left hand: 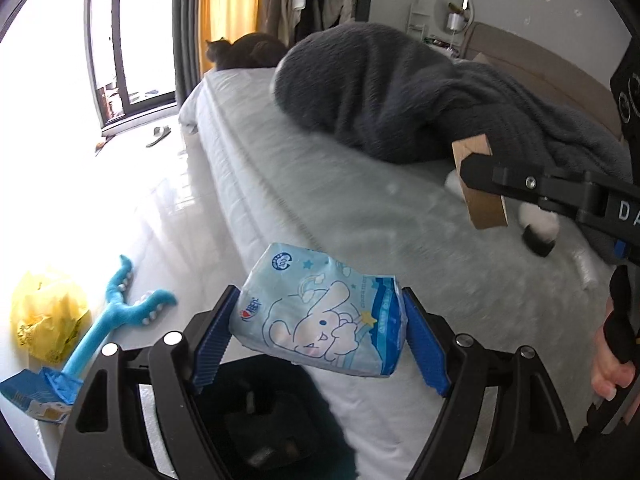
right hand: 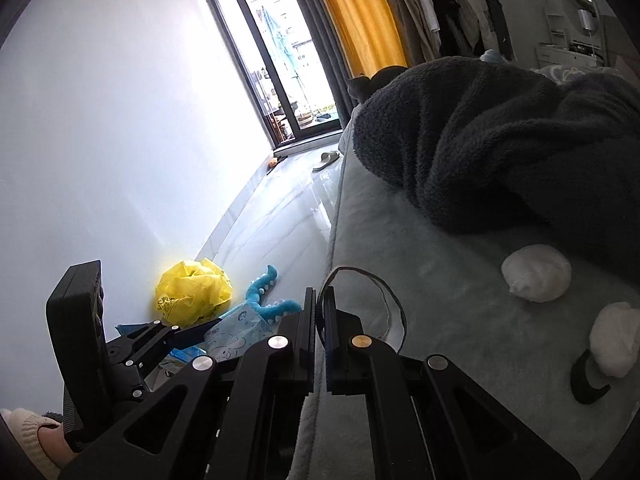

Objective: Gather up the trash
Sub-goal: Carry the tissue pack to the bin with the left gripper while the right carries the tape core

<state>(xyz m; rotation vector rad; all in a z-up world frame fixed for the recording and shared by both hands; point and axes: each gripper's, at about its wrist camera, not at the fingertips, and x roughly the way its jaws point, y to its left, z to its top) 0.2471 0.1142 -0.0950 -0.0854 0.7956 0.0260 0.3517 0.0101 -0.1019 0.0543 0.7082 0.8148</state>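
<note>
My left gripper (left hand: 318, 332) is shut on a light-blue tissue pack (left hand: 316, 316) with a cartoon print, held over the bed's edge above a dark bin (left hand: 264, 412); the pack also shows in the right wrist view (right hand: 236, 330). My right gripper (right hand: 320, 312) is shut on a cardboard tape-roll ring (left hand: 478, 184), seen edge-on as a thin loop (right hand: 372, 280) in its own view. Two crumpled white tissue balls (right hand: 536, 266) (right hand: 614, 344) lie on the bed (right hand: 440, 320) to the right.
A dark grey blanket (left hand: 400, 84) is heaped on the bed, with a cat (left hand: 240, 52) behind it. On the floor lie a yellow plastic bag (right hand: 194, 288), a blue plush toy (left hand: 120, 308), a blue carton (left hand: 36, 396) and a slipper (right hand: 326, 160).
</note>
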